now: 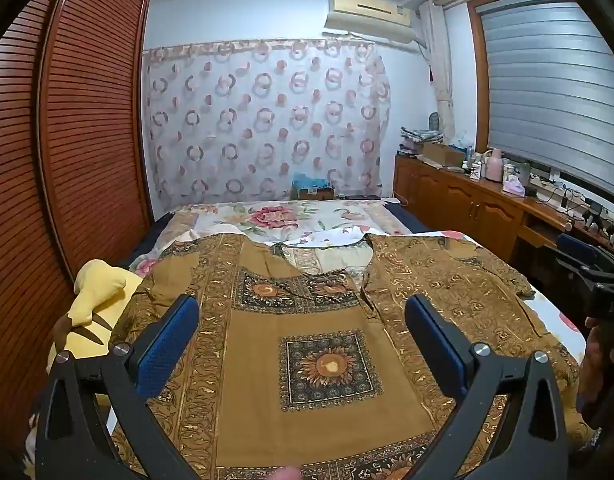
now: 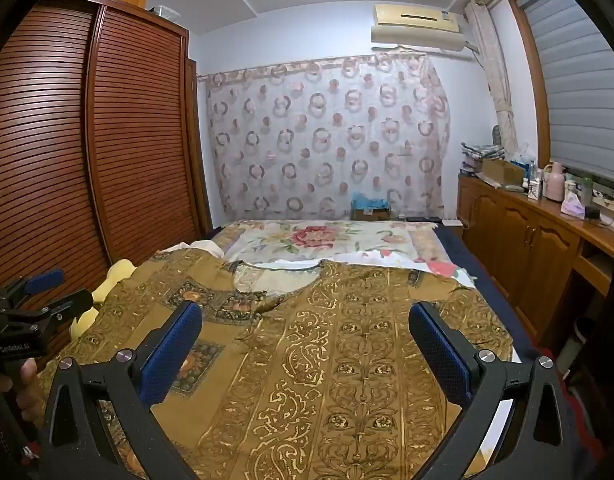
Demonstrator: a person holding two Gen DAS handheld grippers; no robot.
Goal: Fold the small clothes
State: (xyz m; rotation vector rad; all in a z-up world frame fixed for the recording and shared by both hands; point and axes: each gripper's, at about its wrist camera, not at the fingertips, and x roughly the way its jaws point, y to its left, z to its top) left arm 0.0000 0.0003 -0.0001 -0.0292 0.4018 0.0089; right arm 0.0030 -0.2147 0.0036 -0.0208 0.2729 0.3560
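Observation:
A brown and gold patterned shirt (image 1: 323, 364) lies spread flat on the bed, neckline toward the far end, sleeves out to both sides. My left gripper (image 1: 301, 308) hovers open above its middle, blue pads wide apart with nothing between them. In the right wrist view the same shirt (image 2: 347, 352) fills the foreground, and my right gripper (image 2: 305, 316) is open over its right half, holding nothing. The other gripper (image 2: 47, 292) shows at the left edge, held by a hand; in the left wrist view the right gripper's body (image 1: 599, 280) is at the right edge.
The bed (image 1: 275, 216) carries a floral sheet. A yellow plush toy (image 1: 95, 304) lies at the bed's left edge beside the slatted wardrobe (image 1: 79, 140). A wooden cabinet (image 2: 523, 232) with clutter runs along the right wall. A cardboard box (image 2: 369, 210) sits beyond the bed.

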